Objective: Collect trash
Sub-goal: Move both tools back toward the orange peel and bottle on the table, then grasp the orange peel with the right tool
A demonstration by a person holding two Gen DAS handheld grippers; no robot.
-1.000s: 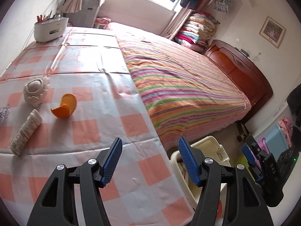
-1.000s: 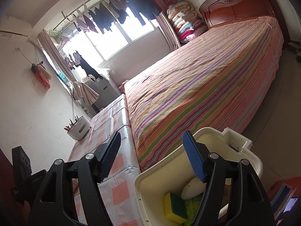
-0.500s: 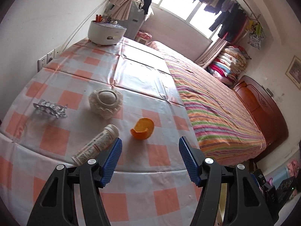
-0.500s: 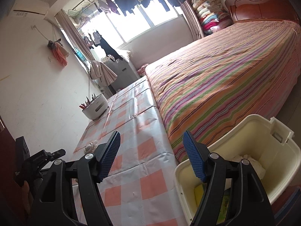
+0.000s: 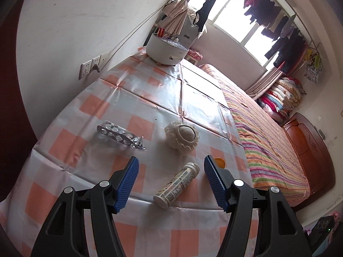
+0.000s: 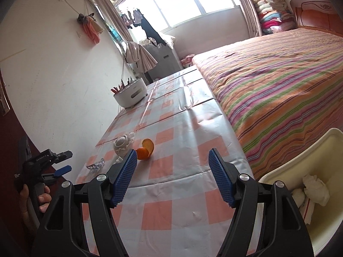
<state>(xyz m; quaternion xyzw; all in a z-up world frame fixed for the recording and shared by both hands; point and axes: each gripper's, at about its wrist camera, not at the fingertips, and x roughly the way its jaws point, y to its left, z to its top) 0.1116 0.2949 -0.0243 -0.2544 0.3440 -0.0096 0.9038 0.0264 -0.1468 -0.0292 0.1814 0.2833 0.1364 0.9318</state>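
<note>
Left wrist view: your surface [image 5: 137, 111] under checked cloth beside striped bed [image 5: 270, 141]. Cream bin [image 6: 300, 162] at surface's right end, crumpled tissue [image 6: 316, 187] inside. Your left claw [image 5: 171, 182] spread wide, empty, above printed tube [image 5: 176, 185] lying between its pads. Your right claw [image 6: 172, 176] spread, empty. Foam fruit net [image 5: 182, 136], blister pack [image 5: 121, 135] beyond tube; orange peel [image 6: 146, 148] near net.
</note>
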